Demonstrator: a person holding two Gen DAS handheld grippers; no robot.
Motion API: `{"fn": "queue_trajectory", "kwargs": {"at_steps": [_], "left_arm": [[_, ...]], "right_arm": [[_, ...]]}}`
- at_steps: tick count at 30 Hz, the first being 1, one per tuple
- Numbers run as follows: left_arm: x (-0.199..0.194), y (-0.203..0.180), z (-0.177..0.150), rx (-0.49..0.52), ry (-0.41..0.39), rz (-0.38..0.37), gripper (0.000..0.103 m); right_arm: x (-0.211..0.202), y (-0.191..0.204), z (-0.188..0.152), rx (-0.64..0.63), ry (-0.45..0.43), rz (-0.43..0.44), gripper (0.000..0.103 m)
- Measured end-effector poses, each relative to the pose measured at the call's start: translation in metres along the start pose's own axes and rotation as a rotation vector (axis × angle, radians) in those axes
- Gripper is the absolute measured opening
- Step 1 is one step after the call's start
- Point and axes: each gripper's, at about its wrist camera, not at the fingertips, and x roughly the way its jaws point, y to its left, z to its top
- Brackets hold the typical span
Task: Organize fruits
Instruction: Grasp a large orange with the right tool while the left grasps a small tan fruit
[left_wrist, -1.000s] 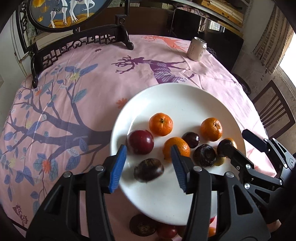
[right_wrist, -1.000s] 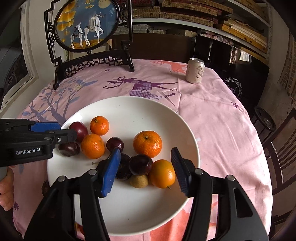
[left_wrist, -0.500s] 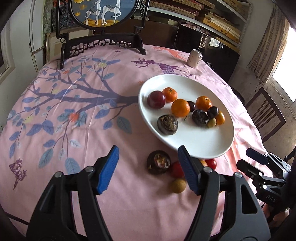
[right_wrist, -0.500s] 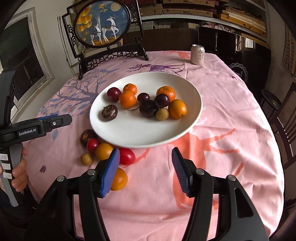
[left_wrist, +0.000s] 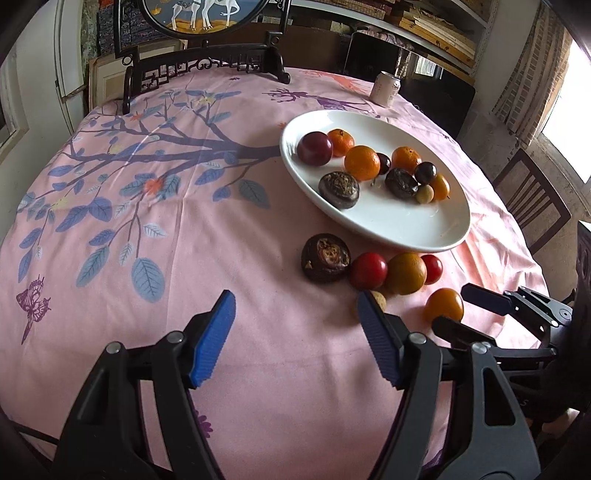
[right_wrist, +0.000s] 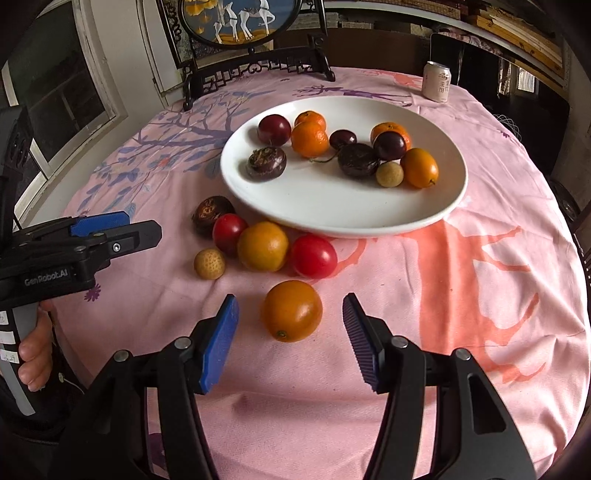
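Longan (left_wrist: 377, 300) half behind left gripper (left_wrist: 297, 334)

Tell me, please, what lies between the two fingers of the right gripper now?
In the right wrist view, one orange fruit lies on the pink tablecloth between the open fingers of the right gripper; neither finger touches it.

Pink tree-print tablecloth (right_wrist: 480, 295), drink can (right_wrist: 437, 81), framed deer screen (right_wrist: 240, 22), possibly a chair (left_wrist: 532, 206)

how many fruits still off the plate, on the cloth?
6, all on the cloth at the plate's near rim: dark brown fruit, two red ones, orange one between them, small tan one, orange one nearest the right hand-held gripper.
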Motion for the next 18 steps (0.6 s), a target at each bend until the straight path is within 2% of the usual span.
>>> {"fn": "queue_trajectory", "kwargs": {"at_steps": [2, 4, 5, 13, 18], "left_arm": [[0.003, -0.004, -0.003, 0.008, 0.012, -0.006, 0.07], [0.005, -0.009, -0.005, 0.018, 0.023, -0.007, 0.07], [0.007, -0.011, -0.006, 0.023, 0.028, -0.009, 0.07], [0.022, -0.04, -0.009, 0.081, 0.069, -0.013, 0.07], [0.035, -0.054, -0.006, 0.098, 0.081, 0.013, 0.069]], "right_arm": [[0.007, -0.001, -0.002, 0.008, 0.007, 0.01, 0.059], [0.011, 0.0, -0.005, 0.006, 0.004, 0.013, 0.038], [0.011, 0.0, -0.006, -0.003, 0.006, 0.009, 0.036], [-0.023, -0.024, -0.018, 0.057, -0.08, 0.003, 0.036], [-0.029, -0.044, -0.029, 0.109, -0.085, 0.019, 0.036]]}}
